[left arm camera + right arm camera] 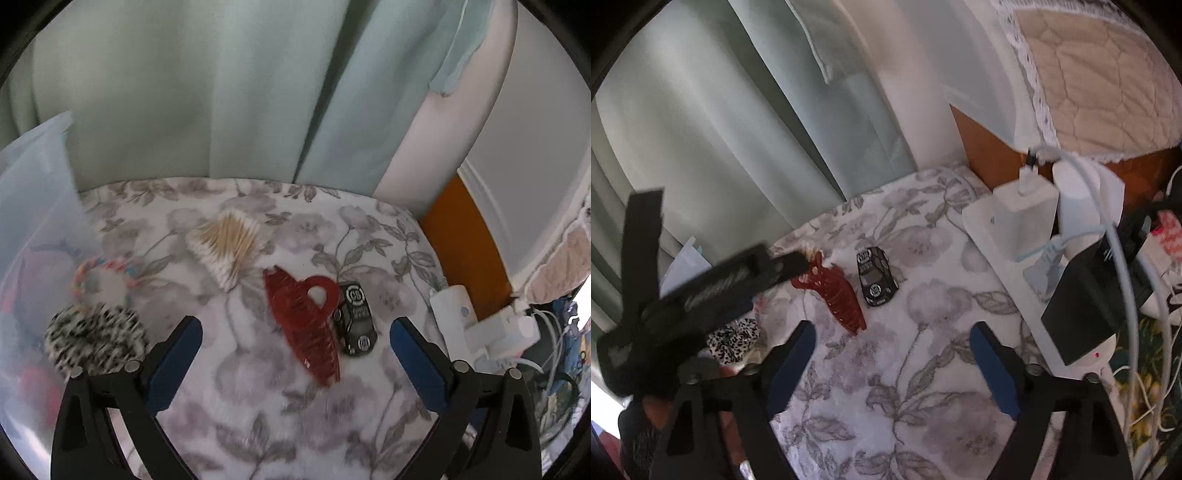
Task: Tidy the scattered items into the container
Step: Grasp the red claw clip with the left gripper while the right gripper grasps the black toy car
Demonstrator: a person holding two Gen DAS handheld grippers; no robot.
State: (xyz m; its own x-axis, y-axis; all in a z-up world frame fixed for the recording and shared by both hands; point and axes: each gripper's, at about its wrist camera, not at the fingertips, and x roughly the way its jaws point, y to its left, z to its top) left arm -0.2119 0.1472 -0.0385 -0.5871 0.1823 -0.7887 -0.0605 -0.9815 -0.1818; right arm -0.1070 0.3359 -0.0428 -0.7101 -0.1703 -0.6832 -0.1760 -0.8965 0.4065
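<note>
On floral cloth [258, 398]: red claw clip [306, 325] touching toy car [356, 319].

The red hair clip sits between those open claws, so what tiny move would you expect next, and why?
Probably the left claw eases down over the red clip and shuts on it. Its jaws stand open and empty, the clip lies loose on the floral cloth ahead of them, touching the toy car, and the clear bin waits at the left.

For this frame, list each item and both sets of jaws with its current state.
Left gripper: jaws open, empty.
Right gripper: jaws open, empty.
Red hair claw: lying on cloth, beside car.
Toy car: on its wheels.
Cotton swabs: bundled, on cloth.
Scrunchie: outside container.
</note>
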